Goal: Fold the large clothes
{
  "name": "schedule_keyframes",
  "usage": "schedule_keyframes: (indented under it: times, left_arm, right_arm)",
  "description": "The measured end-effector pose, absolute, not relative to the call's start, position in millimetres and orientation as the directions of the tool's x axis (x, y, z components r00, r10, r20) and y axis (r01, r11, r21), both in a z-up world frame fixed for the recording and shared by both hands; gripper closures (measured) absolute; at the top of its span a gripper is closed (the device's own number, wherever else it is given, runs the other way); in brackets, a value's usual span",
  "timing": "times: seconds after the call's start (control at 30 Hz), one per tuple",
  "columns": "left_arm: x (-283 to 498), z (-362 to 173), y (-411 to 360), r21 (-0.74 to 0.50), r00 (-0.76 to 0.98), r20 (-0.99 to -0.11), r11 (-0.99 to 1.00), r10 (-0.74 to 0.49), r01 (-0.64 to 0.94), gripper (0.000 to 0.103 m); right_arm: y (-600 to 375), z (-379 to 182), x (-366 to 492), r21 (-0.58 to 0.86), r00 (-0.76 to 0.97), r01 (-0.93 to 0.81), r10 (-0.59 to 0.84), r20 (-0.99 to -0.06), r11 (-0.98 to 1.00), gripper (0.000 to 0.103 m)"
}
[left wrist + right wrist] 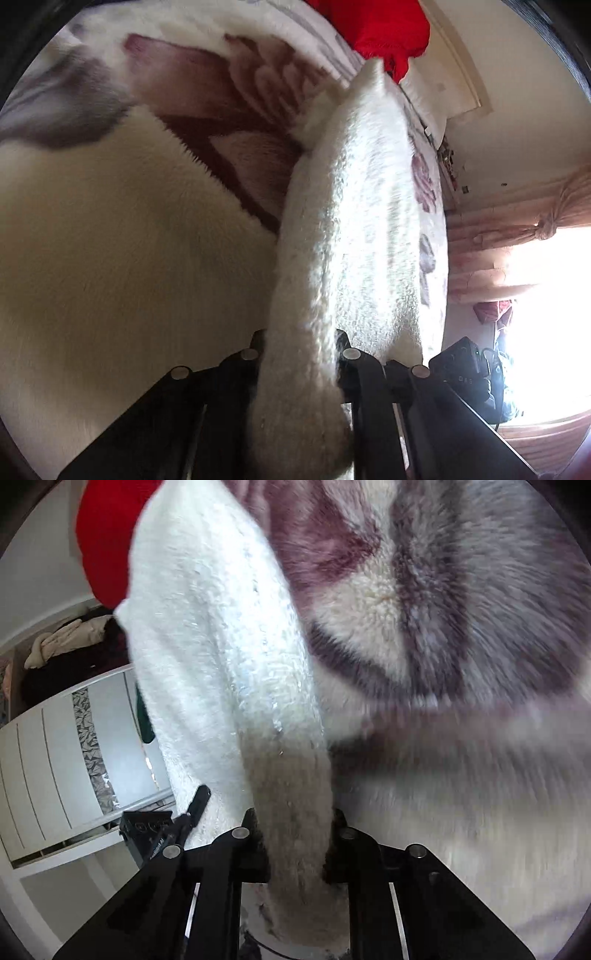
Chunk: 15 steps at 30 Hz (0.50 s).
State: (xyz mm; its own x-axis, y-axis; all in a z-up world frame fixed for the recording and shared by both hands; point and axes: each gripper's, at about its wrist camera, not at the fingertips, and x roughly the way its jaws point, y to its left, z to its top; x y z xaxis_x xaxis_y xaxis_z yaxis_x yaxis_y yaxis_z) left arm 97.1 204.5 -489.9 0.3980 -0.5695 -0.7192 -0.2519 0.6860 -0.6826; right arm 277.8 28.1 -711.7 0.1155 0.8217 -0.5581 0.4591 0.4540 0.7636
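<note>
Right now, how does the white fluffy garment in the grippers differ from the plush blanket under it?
The white garment is plain white with shiny flecks; the blanket is cream with maroon and grey flowers. The garment is lifted, pinched by the left gripper and the right gripper; the blanket lies spread. Both look soft and furry.

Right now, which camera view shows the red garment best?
The right wrist view: the red garment shows as a broad patch behind the white fuzzy garment. The left wrist view shows only a smaller piece at the top edge.
</note>
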Motion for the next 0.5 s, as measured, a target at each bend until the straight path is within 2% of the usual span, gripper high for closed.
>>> schedule_keyframes:
  times: [0.17, 0.27, 0.33, 0.43, 0.5]
  left_arm:
    - [4.8, -459.8, 181.3, -0.682, 0.358, -0.729, 0.661, -0.583, -0.312, 0.093]
    - [-49.4, -472.5, 167.1, -0.647, 0.278, -0.762, 0.669, -0.585, -0.366, 0.092]
    - [-80.2, -499.6, 159.6, -0.625, 0.216, -0.773, 0.656, -0.597, -0.424, 0.089]
    - [-100.1, -519.1, 162.5, -0.611, 0.177, -0.764, 0.608, -0.620, -0.507, 0.081]
    - [-107.4, -509.9, 174.1, -0.601, 0.192, -0.775, 0.611, -0.601, -0.515, 0.071]
  right_arm:
    - [13.1, -656.6, 213.6, 0.758, 0.048, 0.445, 0.832, -0.552, 0.477, 0.088]
    - [2.9, -642.9, 155.7, 0.719, -0.024, 0.478, 0.825, -0.564, 0.505, 0.088]
    - [-0.4, -648.5, 122.7, 0.671, -0.080, 0.514, 0.809, -0.582, 0.534, 0.088]
    - [-8.0, -663.9, 102.1, 0.586, -0.174, 0.566, 0.779, -0.603, 0.580, 0.080]
    - [-12.4, -663.5, 111.9, 0.530, -0.221, 0.561, 0.732, -0.645, 0.636, 0.063]
